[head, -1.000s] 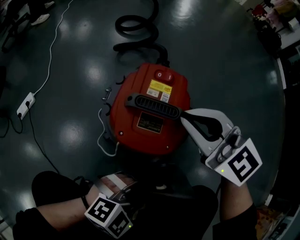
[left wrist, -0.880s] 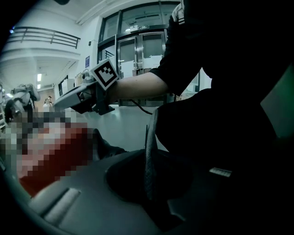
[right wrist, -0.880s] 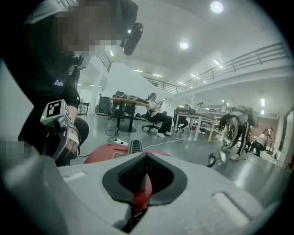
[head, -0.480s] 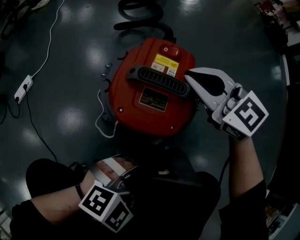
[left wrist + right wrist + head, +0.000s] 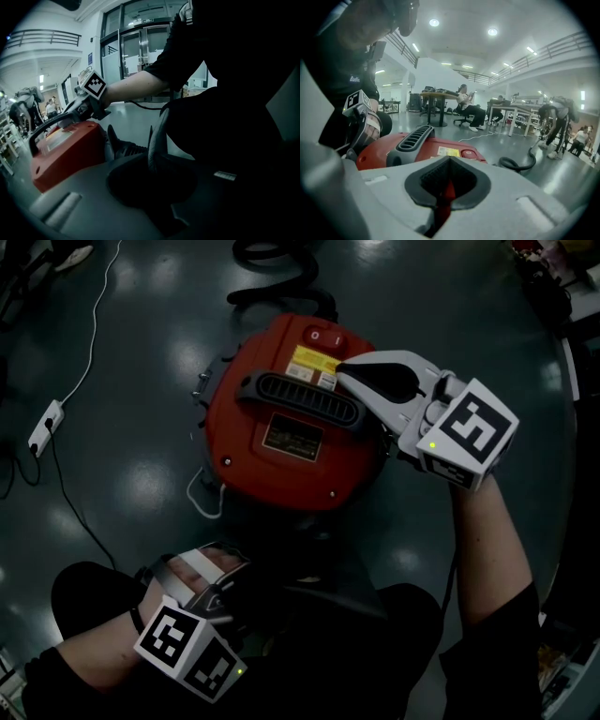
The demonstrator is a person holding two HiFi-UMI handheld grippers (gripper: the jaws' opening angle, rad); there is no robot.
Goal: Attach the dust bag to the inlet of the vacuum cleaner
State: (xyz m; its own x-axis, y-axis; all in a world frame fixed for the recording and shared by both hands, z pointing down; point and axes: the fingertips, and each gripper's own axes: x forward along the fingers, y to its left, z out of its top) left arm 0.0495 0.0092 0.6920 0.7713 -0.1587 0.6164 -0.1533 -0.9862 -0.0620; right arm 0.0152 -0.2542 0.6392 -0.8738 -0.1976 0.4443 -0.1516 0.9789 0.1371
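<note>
The red vacuum cleaner (image 5: 281,437) stands on the dark floor, its black slotted handle (image 5: 300,399) across the lid. My right gripper (image 5: 349,377) lies over the handle's right end, jaws together with nothing between them; its own view looks along the handle (image 5: 415,137) over the red lid (image 5: 377,154). My left gripper (image 5: 230,601) is low by the person's lap. In the left gripper view its jaws (image 5: 154,161) pinch a thin grey fabric fold (image 5: 158,133), seemingly the dust bag's edge. The rest of the bag is lost in the dark lap area. The inlet is hidden.
A black hose (image 5: 272,263) coils beyond the vacuum. A white power strip (image 5: 47,427) and its cable lie at the left, and a thin white cord (image 5: 202,498) loops by the vacuum's left side. People, tables and chairs stand far off in the hall (image 5: 487,112).
My right gripper has moved left and up in the head view, from beside the vacuum onto the handle's right end. The left gripper has stayed by the lap.
</note>
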